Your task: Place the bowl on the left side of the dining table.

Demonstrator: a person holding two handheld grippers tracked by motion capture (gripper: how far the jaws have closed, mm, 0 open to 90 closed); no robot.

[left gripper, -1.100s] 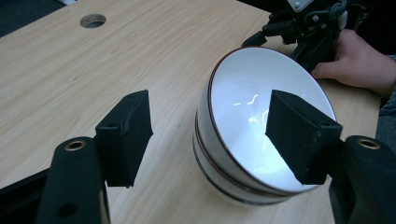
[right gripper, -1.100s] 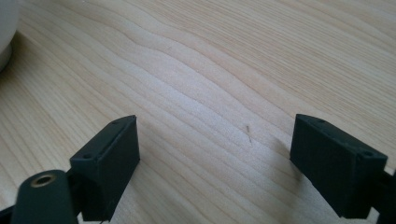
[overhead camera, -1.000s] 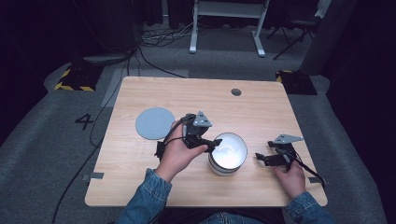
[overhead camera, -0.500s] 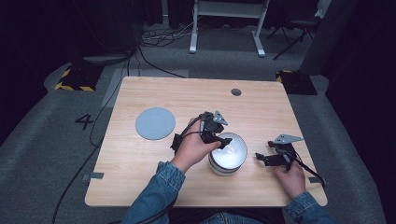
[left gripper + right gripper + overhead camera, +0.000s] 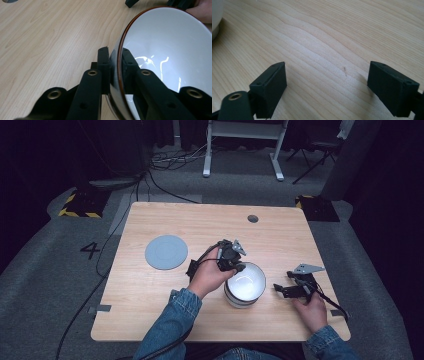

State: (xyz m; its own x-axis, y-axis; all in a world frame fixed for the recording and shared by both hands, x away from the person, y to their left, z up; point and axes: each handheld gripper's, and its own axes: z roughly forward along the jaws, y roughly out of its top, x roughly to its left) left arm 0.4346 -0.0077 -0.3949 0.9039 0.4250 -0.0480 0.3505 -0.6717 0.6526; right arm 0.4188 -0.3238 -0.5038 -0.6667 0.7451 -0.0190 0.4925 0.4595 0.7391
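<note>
Where the left gripper's (image 5: 115, 62) two black jaws meet, they pinch the rim of a white bowl (image 5: 165, 57), one jaw on the outer wall and the other against the glossy inside, with only the thin wall between them. In the left gripper view the bowl's brown-edged rim curves up and away to the right of the jaws, its mouth turned toward the camera's right; its lower edge is cut off at the bottom of that view, so I cannot tell there whether it sits flat on the table (image 5: 45, 37). From the high view the bowl (image 5: 245, 285) looks to stand upright with its mouth facing up, the left gripper (image 5: 231, 257) at its far left rim and the left hand (image 5: 210, 276) just behind. There appears to be a second band below the rim, perhaps one bowl nested in another, but that is too small to settle.

Between the right gripper's (image 5: 327, 82) jaws lies bare wood; they stand wide apart and hold nothing. A sliver of white at the left edge of that view is the bowl (image 5: 215, 20), mostly cut off. In the high view the right gripper (image 5: 292, 287) rests on the table (image 5: 200, 225) just right of the bowl, apart from it, with the right hand (image 5: 312, 310) behind.

Well left of the left gripper's jaws lies one grey disc (image 5: 166, 252), flat. Beyond both, near the far edge, is one small dark round spot (image 5: 253, 218).
</note>
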